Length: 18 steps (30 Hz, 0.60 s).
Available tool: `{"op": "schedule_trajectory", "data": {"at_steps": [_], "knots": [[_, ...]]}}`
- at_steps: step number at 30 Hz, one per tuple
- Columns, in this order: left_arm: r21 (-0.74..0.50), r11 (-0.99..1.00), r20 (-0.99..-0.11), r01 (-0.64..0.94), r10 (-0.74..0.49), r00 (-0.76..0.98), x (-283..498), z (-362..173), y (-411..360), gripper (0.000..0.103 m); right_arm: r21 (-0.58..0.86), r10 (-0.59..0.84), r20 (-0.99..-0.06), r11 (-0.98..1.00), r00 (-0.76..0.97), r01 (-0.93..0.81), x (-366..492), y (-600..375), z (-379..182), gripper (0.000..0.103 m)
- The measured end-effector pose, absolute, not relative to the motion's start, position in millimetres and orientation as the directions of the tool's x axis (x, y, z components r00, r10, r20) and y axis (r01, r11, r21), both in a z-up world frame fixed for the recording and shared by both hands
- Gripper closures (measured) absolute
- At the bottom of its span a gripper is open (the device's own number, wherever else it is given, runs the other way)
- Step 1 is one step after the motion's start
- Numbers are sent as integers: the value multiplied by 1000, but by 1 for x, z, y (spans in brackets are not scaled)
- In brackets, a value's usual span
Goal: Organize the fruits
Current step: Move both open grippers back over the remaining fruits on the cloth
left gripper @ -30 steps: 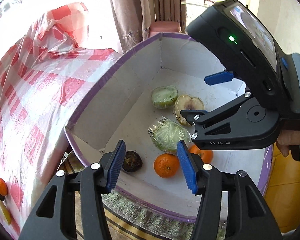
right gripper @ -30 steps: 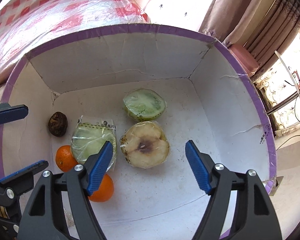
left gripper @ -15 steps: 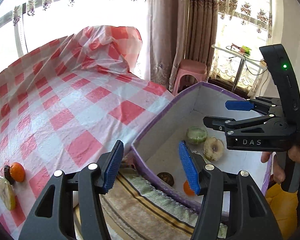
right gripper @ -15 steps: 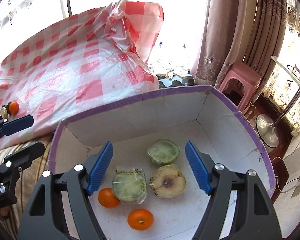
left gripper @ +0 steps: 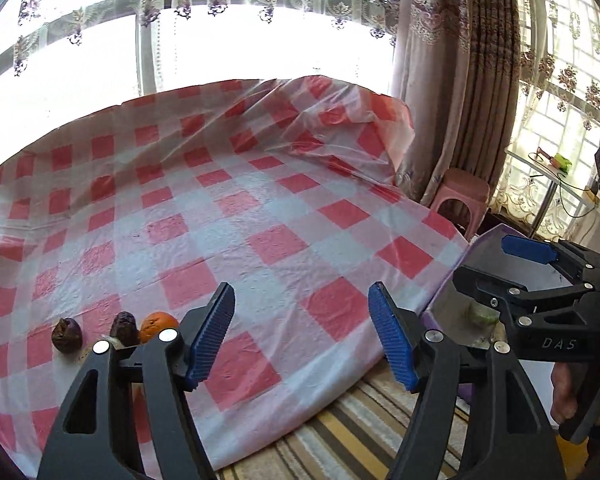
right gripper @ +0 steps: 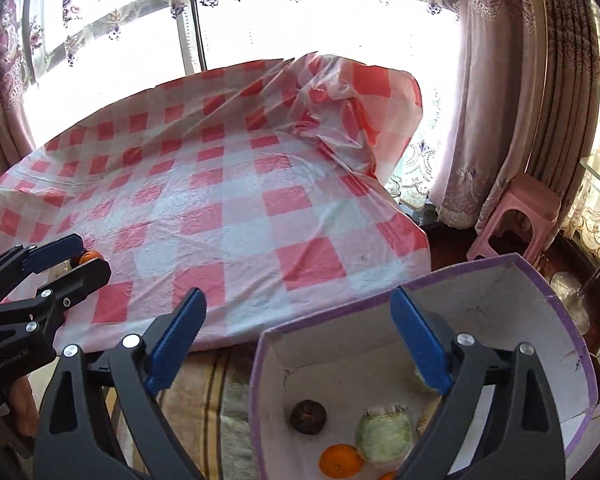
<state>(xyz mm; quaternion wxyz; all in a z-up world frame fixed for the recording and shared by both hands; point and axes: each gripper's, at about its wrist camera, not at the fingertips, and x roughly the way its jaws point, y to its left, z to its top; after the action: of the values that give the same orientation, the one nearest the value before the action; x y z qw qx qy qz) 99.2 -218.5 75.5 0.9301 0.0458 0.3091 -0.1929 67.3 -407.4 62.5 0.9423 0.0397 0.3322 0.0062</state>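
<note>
My left gripper is open and empty above the front edge of the red-checked tablecloth. An orange and two dark brown fruits lie on the cloth to its left. My right gripper is open and empty above the purple-rimmed white box. In the box lie a dark fruit, a wrapped green half and an orange. The right gripper also shows in the left wrist view, the left one in the right wrist view.
A striped rug or cover lies below the table edge beside the box. A pink stool and curtains stand at the right. The cloth bunches up at the far right corner.
Both grippers have risen out of the box and tilted up; the left one has swung left over the table. The box now sits low in view. Both stay open and empty.
</note>
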Motion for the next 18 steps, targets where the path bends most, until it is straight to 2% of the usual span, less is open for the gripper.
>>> {"op": "schedule_trajectory", "data": {"at_steps": [3,5,9,14,18], "knots": [[-57,936,-598,348,-311,739,105,75,-195,32,49,48,-618,999,784,-22,76,-381,65,4],[-61,946,-596,319,-291,749,108,75,-180,23,20,49,-615,999,787,-46,81,-364,66,2],[-77,965,-595,249,-245,766,115,77,-148,16,4,71,-617,996,784,-87,92,-334,68,2],[-84,986,-606,147,-168,777,124,79,-107,15,3,55,-616,998,786,-67,103,-306,68,2],[-10,999,-608,31,-31,793,132,82,-85,15,-25,24,-629,998,777,-51,115,-287,64,2]]}}
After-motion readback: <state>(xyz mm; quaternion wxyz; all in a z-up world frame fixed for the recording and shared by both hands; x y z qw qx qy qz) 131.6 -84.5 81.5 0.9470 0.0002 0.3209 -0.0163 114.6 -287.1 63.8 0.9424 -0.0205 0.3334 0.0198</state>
